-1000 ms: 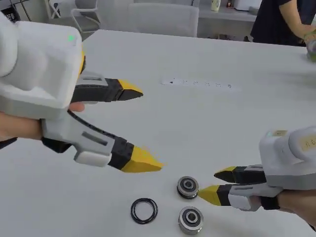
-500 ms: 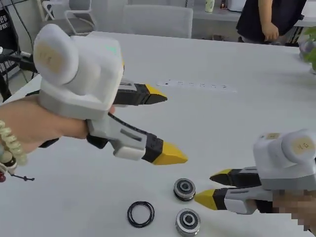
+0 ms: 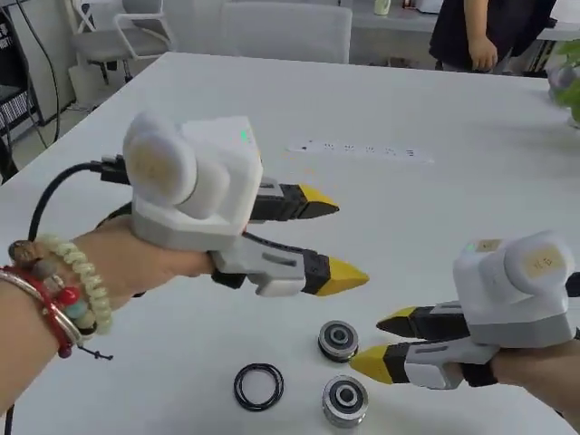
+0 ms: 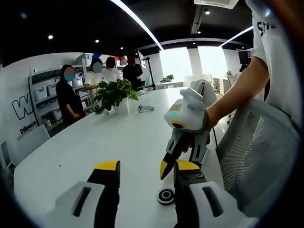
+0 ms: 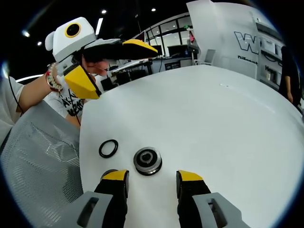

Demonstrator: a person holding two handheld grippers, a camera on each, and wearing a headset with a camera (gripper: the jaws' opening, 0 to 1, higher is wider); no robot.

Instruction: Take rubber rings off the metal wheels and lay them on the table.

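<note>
Two metal wheels lie on the white table (image 3: 435, 109): one wheel (image 3: 338, 340) just left of my right gripper's tips, the other wheel (image 3: 345, 399) nearer the front edge. A loose black rubber ring (image 3: 258, 386) lies flat to their left. My left gripper (image 3: 335, 237) hovers open above and behind the wheels. My right gripper (image 3: 376, 341) is open, low over the table, its jaws aimed at the nearer-centre wheel (image 5: 147, 160) just ahead of its tips (image 5: 153, 175), with the ring (image 5: 109, 148) to the left. The left gripper's jaws (image 4: 147, 166) frame the right gripper (image 4: 185, 118) and a wheel (image 4: 166, 195).
A row of small marks (image 3: 362, 149) runs across the middle of the table. Chairs (image 3: 285, 32) and a standing person (image 3: 489, 32) are at the far edge. A potted plant (image 4: 114, 92) and several people stand at the table's far end in the left gripper view.
My left gripper has moved right and a little lower, closer above the wheels. The right gripper has stayed beside the wheels. Wheels and ring lie as before.
</note>
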